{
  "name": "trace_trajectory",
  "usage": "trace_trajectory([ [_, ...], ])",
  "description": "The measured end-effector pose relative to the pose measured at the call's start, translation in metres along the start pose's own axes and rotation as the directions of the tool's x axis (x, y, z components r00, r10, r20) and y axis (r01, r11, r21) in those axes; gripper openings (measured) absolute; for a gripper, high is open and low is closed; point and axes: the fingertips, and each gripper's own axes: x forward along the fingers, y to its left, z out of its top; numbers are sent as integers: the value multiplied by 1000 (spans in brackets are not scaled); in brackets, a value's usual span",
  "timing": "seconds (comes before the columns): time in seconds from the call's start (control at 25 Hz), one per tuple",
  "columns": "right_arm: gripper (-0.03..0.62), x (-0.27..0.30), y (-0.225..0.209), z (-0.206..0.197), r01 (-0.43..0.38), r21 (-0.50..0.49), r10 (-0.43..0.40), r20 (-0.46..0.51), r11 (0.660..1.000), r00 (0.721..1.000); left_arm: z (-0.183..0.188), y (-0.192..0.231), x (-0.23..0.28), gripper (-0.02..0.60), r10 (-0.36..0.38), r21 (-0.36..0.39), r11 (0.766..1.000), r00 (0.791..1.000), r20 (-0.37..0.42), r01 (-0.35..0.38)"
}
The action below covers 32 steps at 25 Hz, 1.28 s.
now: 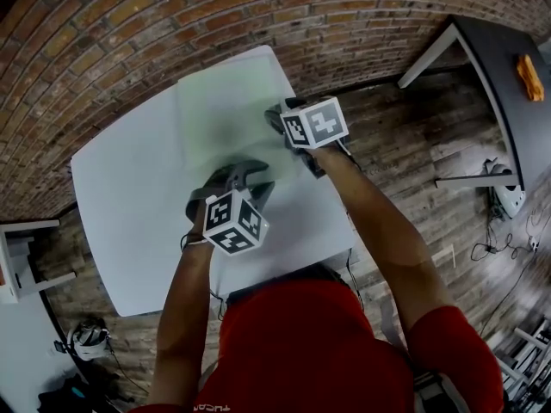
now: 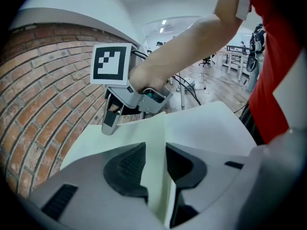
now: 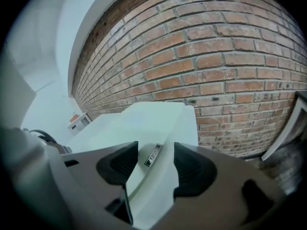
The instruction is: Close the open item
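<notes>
Pale green folder (image 1: 225, 101) lies on the white surface (image 1: 129, 205), its raised cover (image 2: 154, 133) between the unclenched left hand-held gripper (image 2: 156, 163) and right hand-held gripper (image 3: 156, 166); unpinched, it could slip free and flop open.

Matt pale-green card for the folder (image 1: 225, 110), smooth, with a small glossy label (image 3: 152, 155). Smooth matt white on the table (image 1: 129, 213). Rough red brick for the wall (image 1: 129, 24); worn wood planks for the floor (image 1: 413, 136). Matt grey plastic on left gripper (image 2: 156, 164) and right gripper (image 3: 156, 164), with dark ribbed pads (image 2: 127, 169). Red cloth for the shirt (image 1: 310, 342).
</notes>
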Motion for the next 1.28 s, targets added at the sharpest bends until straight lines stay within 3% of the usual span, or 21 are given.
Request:
trace_trajectory([
  [0.56, 224, 4, -2, -2, 3, -28, -3, -9, 1000, 1000, 4, -3, -5, 175, 9, 48, 999, 1000, 21, -10],
  [0.68, 224, 4, -2, -2, 9, -37, -9, -9, 999, 1000, 11, -3, -11, 183, 18, 15, 1000, 998, 67, -19],
  [0.88, 224, 4, -2, -1, 18, -51, -18, 0, 999, 1000, 19, 12, -18, 183, 108, -57, 993, 987, 117, -102],
  [1.04, 224, 4, -1, -1, 30, -63, -29, 14, 998, 999, 11, 22, -11, 146, 175, -101, 981, 983, 60, -168],
  [1.28, 222, 2, 1, -1, 47, -71, -45, 29, 996, 999, -1, 15, 0, 132, 136, -112, 984, 991, -5, -135],
])
